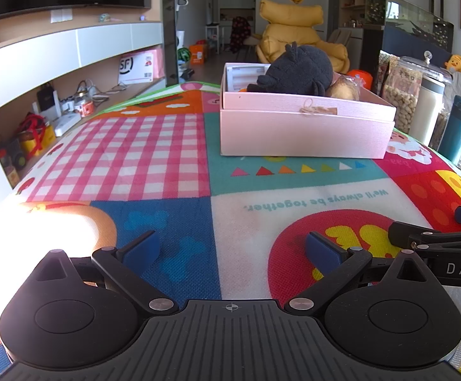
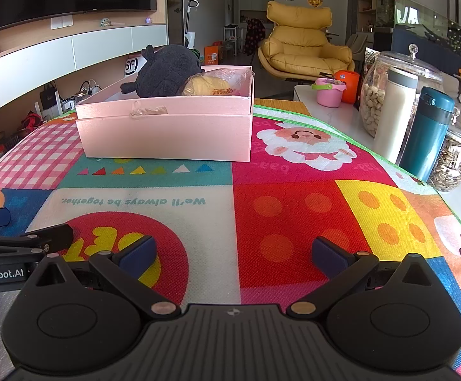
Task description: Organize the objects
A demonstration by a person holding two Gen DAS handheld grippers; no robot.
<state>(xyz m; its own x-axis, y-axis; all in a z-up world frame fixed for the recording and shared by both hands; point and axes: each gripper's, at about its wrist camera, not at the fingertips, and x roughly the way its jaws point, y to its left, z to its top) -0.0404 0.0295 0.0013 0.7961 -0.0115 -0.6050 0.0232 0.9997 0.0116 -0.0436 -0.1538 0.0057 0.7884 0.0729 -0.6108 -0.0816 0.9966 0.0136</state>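
A pink box (image 1: 306, 130) stands on the colourful mat (image 1: 154, 152), ahead of both grippers; it also shows in the right wrist view (image 2: 166, 133). Inside it lie a dark grey plush toy (image 1: 297, 70) (image 2: 166, 70) and a wrapped yellow bun (image 2: 213, 87) (image 1: 344, 90). My left gripper (image 1: 233, 249) is open and empty, low over the mat. My right gripper (image 2: 233, 254) is open and empty, just to the right of the left one, which shows at the left edge of the right wrist view (image 2: 23, 244).
At the mat's right edge stand a teal flask (image 2: 427, 136), a white bottle (image 2: 395, 114), a glass jar of nuts (image 2: 373, 101) and a small jar of seeds (image 2: 452, 162). A pink toy bucket (image 2: 328, 92) and an orange cup (image 2: 348, 84) stand behind. A yellow armchair (image 2: 303, 44) is beyond.
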